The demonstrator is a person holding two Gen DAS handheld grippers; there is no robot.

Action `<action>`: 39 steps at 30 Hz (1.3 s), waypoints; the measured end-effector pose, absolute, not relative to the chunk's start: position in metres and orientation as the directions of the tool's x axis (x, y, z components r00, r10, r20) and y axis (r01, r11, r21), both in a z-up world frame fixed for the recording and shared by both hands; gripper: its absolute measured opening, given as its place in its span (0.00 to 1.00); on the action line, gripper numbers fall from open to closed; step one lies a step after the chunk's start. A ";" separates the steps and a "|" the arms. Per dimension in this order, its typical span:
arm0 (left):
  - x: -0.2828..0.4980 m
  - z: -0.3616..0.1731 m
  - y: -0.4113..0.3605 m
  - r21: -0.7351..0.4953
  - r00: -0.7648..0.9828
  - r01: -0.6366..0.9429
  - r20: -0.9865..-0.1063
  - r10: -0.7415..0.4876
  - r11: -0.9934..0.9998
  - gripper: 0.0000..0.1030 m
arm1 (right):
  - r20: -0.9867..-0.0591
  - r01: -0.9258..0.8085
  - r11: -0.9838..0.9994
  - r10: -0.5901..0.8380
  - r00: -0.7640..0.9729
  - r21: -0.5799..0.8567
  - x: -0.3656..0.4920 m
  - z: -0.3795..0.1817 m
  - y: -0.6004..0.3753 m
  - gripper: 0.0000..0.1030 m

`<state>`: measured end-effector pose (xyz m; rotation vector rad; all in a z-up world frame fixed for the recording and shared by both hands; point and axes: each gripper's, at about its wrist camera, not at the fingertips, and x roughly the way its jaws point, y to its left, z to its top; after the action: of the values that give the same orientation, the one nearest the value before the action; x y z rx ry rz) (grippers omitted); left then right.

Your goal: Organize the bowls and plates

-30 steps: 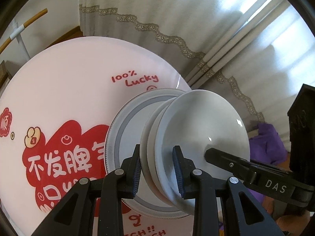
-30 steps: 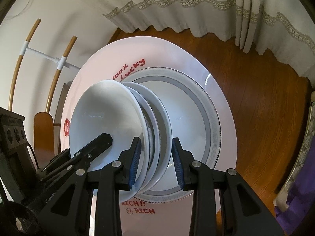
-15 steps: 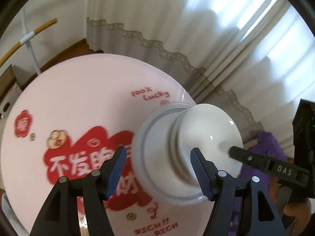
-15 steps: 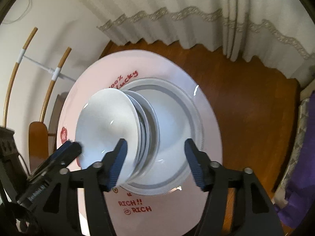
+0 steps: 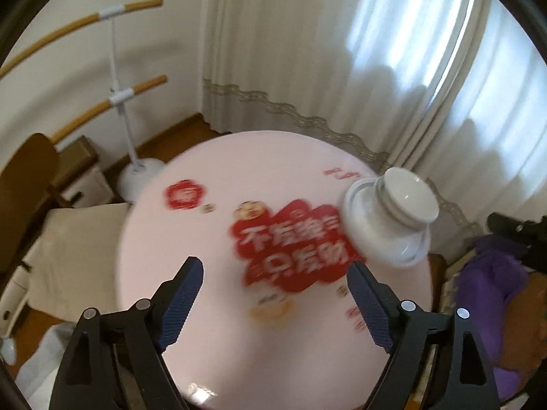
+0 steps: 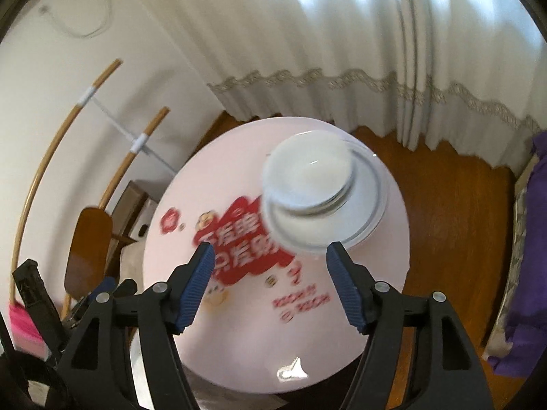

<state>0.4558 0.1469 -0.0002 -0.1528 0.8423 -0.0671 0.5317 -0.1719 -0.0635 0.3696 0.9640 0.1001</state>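
Jaws of both grippers opening, empty, withdrawn | stack [image 6: 318,188] left on table [image 6: 239,341]

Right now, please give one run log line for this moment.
left gripper: jaws opening, empty | right gripper: jaws opening, empty | dish stack: on round table

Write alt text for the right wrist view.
A stack of white bowls on plates stands on a round pink table with red print. The right gripper, jaws opening and empty, hangs above it. Curtains and wood floor lie behind.
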 end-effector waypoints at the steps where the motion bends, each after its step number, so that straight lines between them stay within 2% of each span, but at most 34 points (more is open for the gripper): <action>1: 0.445 -0.001 0.150 -0.157 0.667 -0.007 -0.737 -0.113 0.988 0.80 | -0.780 0.062 0.941 0.239 0.578 0.334 0.521 -0.060 -0.162 0.67; 4: 0.407 0.002 0.159 -0.158 0.680 -0.025 -0.726 -0.099 0.987 0.82 | -0.786 0.001 0.961 0.226 0.575 0.277 0.493 -0.055 -0.132 0.68; 6: 0.384 0.006 0.164 -0.175 0.700 -0.041 -0.708 -0.097 0.984 0.87 | -0.785 -0.042 0.966 0.234 0.574 0.257 0.478 -0.054 -0.117 0.72; 10: 0.349 0.008 0.162 -0.187 0.722 -0.046 -0.685 -0.097 0.981 0.90 | -0.781 -0.096 0.969 0.240 0.577 0.227 0.454 -0.061 -0.102 0.78; 12: 0.335 0.004 0.155 -0.177 0.733 -0.046 -0.675 -0.087 0.983 0.91 | -0.781 -0.110 0.969 0.243 0.576 0.221 0.447 -0.068 -0.100 0.88; 14: 0.332 0.000 0.150 -0.177 0.744 -0.044 -0.662 -0.086 0.983 0.94 | -0.772 -0.132 0.969 0.247 0.586 0.209 0.440 -0.077 -0.101 0.94; 16: 0.325 -0.009 0.141 -0.174 0.764 -0.048 -0.641 -0.076 0.984 0.96 | -0.750 -0.151 0.967 0.254 0.611 0.204 0.432 -0.087 -0.105 0.94; 18: 0.317 -0.021 0.128 -0.161 0.786 -0.052 -0.616 -0.059 0.986 0.98 | -0.732 -0.161 0.970 0.244 0.636 0.183 0.427 -0.095 -0.107 0.99; 23: 0.302 -0.049 0.098 -0.106 0.832 -0.026 -0.554 -0.037 0.994 0.99 | -0.656 -0.174 0.975 0.221 0.721 0.137 0.410 -0.121 -0.114 1.00; 30: 0.267 -0.077 0.073 -0.055 0.884 -0.014 -0.466 -0.014 0.998 0.99 | -0.554 -0.158 0.977 0.211 0.805 0.144 0.380 -0.142 -0.127 1.00; 39: 0.172 -0.067 0.064 -0.050 0.943 -0.013 -0.333 -0.004 0.999 0.99 | -0.429 -0.151 0.981 0.190 0.883 0.124 0.292 -0.119 -0.116 1.00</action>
<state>0.1719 0.0638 -0.0675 -0.0516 0.3399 0.0046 0.2916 -0.1161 -0.1190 0.0876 0.4553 0.1775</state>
